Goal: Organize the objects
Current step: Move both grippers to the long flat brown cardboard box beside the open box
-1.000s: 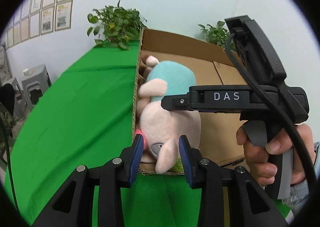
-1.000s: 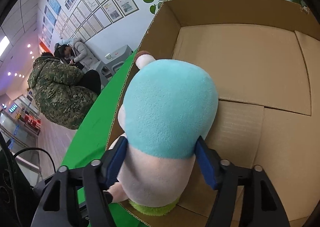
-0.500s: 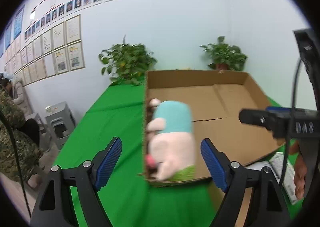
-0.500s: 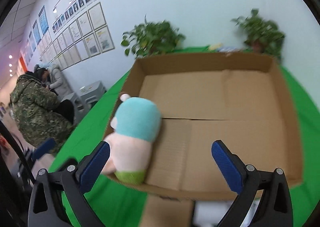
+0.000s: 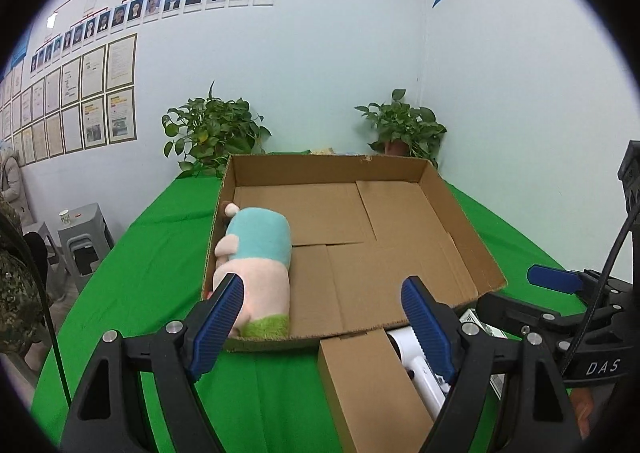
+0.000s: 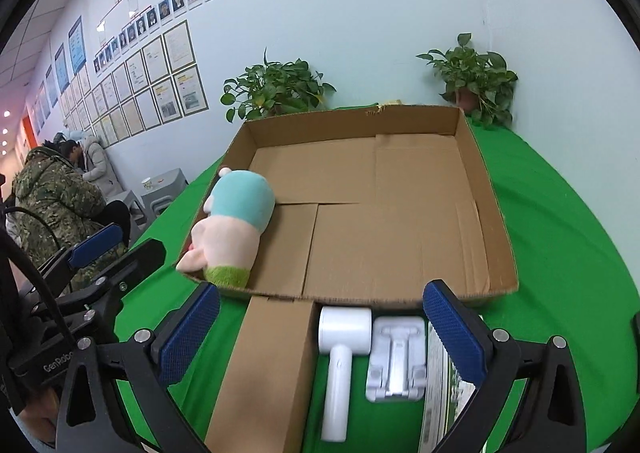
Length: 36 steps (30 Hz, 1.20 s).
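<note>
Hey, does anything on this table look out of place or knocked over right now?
Only a little. The plush toy lies on its side against the left wall of the cardboard tray, one limb poking over the front rim. The small brown box, white handheld device and white stand lie neatly in front.

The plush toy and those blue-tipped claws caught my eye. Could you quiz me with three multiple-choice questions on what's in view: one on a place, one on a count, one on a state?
1. Where does the plush toy lie in the cardboard box?
A. against its left wall
B. in the middle
C. in the far right corner

2. How many potted plants stand behind the box?
A. one
B. two
C. three

3. The right gripper is:
A. shut on the toy
B. open and empty
C. shut on nothing

Answers: 1 A, it hugs the left wall; 2 B, a left plant and a right plant; 3 B, its pads stand wide apart.
</note>
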Each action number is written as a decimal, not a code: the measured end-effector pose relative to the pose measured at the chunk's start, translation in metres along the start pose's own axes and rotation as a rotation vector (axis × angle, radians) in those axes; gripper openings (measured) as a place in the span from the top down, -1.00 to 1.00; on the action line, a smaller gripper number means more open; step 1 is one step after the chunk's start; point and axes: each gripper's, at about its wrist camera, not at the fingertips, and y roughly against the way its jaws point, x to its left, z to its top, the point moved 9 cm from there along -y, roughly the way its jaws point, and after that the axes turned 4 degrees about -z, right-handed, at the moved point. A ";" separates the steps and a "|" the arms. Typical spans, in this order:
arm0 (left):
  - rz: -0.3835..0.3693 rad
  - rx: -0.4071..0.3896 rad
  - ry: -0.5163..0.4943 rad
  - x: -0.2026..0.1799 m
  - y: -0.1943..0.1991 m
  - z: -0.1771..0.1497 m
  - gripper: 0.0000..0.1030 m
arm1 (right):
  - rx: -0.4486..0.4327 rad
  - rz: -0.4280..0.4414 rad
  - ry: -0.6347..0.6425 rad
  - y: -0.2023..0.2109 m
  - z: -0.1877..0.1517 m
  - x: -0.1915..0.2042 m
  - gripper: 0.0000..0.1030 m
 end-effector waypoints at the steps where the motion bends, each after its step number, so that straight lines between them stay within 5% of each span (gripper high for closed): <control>1: 0.000 0.015 0.008 0.000 0.001 -0.004 -0.57 | -0.005 0.000 -0.006 0.006 -0.007 -0.002 -0.99; 15: 0.039 0.077 0.077 0.006 0.002 -0.040 -0.57 | -0.057 0.116 0.011 0.016 -0.048 -0.009 -0.99; 26: -0.026 0.155 0.143 0.010 -0.017 -0.071 -0.57 | -0.018 0.230 0.048 -0.007 -0.072 -0.005 -0.99; 36: -0.123 0.269 0.169 0.001 -0.022 -0.108 -0.57 | 0.124 0.520 0.085 -0.010 -0.121 0.026 -0.99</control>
